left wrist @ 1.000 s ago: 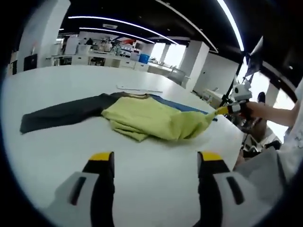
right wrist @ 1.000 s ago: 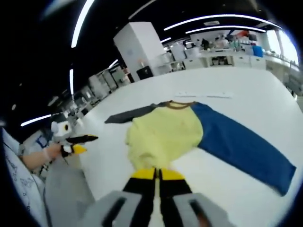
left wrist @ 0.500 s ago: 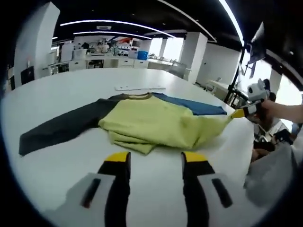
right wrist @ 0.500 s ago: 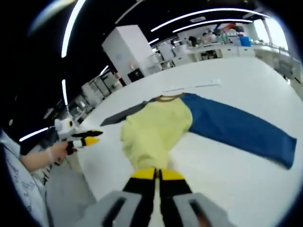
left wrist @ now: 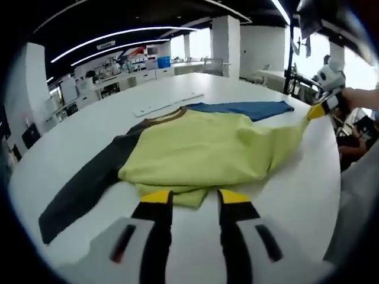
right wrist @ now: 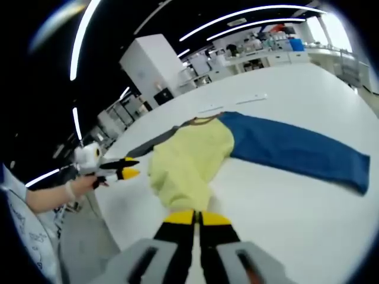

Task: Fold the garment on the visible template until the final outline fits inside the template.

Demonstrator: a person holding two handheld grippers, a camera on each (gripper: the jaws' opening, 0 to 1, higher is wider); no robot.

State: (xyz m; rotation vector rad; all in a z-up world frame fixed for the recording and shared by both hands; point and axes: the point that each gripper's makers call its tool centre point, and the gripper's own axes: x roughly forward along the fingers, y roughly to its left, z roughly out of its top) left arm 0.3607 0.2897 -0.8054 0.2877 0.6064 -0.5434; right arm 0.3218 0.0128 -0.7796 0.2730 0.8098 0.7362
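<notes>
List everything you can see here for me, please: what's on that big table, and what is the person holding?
Garment: one, yellow body, brown collar, lying on the table.
Blue sleeve: one, spread flat to one side of the body.
Dark grey sleeve: one, spread flat to the other side.
Table: one, white, under the garment.
White strip: one, flat on the table beyond the collar.
Right tongs: yellow-tipped, shut on the garment's hem.
Left tongs: yellow-tipped, open, by the folded edge.
Hand: one, gloved, holding the left tongs.
</notes>
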